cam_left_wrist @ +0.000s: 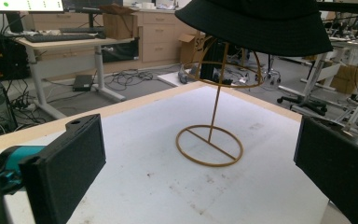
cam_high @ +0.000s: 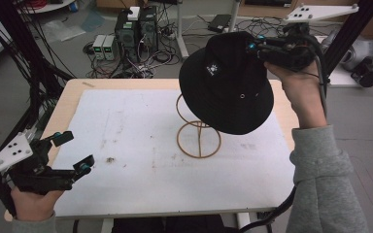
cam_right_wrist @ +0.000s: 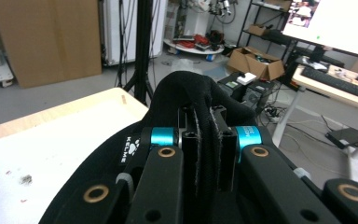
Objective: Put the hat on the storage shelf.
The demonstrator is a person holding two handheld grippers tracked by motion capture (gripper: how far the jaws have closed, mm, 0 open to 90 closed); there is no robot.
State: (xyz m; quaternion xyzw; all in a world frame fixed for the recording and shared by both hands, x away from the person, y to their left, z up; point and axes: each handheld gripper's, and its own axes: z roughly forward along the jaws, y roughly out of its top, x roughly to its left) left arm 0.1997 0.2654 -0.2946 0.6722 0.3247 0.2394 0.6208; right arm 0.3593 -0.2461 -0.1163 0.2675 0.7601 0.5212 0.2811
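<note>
The right gripper [cam_high: 258, 48] has its jaws clamped on a fold of the black bucket hat [cam_high: 226, 82]; in the right gripper view the fabric [cam_right_wrist: 205, 140] is pinched flat between the two pads, with the crown bulging just past them. The hat hangs in the air above the wire hat stand [cam_high: 198, 136] — tilted, brim towards the camera in the high view, and overlapping the stand's upper loop; whether it touches the wire cannot be told. In the left gripper view the hat's brim [cam_left_wrist: 261, 32] sits over the stand's round cage [cam_left_wrist: 228, 65], with a gap visible at the near side.

The stand is upright on the white mat [cam_high: 141, 160] that covers the counter [cam_high: 68, 97], its ring base flat on the mat, right of the mat's centre.

The left gripper [cam_high: 75, 153] is well apart from the stand, at the near left edge of the mat; its jaws are wide and hold nothing, pointing at the stand — the stand's base [cam_left_wrist: 209, 145] shows between them in the left gripper view.

A small dark speck [cam_high: 110, 159] lies on the mat between the left gripper and the stand.
</note>
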